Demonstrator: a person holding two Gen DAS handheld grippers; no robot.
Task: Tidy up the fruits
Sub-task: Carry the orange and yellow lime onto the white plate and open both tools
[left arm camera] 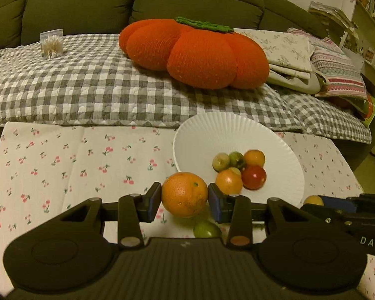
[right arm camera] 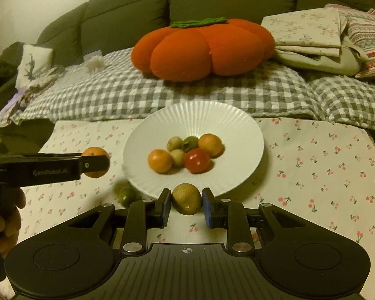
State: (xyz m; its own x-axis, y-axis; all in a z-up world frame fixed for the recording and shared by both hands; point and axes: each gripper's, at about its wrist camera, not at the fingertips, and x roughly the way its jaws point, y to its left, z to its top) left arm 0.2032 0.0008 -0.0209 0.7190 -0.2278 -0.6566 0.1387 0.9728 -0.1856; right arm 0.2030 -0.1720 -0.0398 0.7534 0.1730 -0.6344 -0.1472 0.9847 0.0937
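We are midway through gathering the fruit: five or six small pieces — orange, green, yellowish and one red — already sit in the white ribbed plate on the counter with its cherry-print cloth, and both hands are carrying more.

The left tongs are closed on a large round orange, one blue pad pressed to each side of it. In the right wrist view this fruit hangs above the cloth, just left of the plate's rim, so we judge it lifted and on its way in. The next move calls for carrying it over the rim and lowering it beside the fruit already there before letting go — dropped from height, it could scatter the smaller pieces.

The right tongs sit around a small yellow-green lime-like fruit at the plate's near edge. The left pad touches it; on the right a thin gap seems to show, so we cannot tell whether the grip is firm, or whether the fruit is off the cloth.

One small green fruit lies loose on the cloth, just outside the plate's near-left rim, between the two tongs — we judge it the piece left to collect
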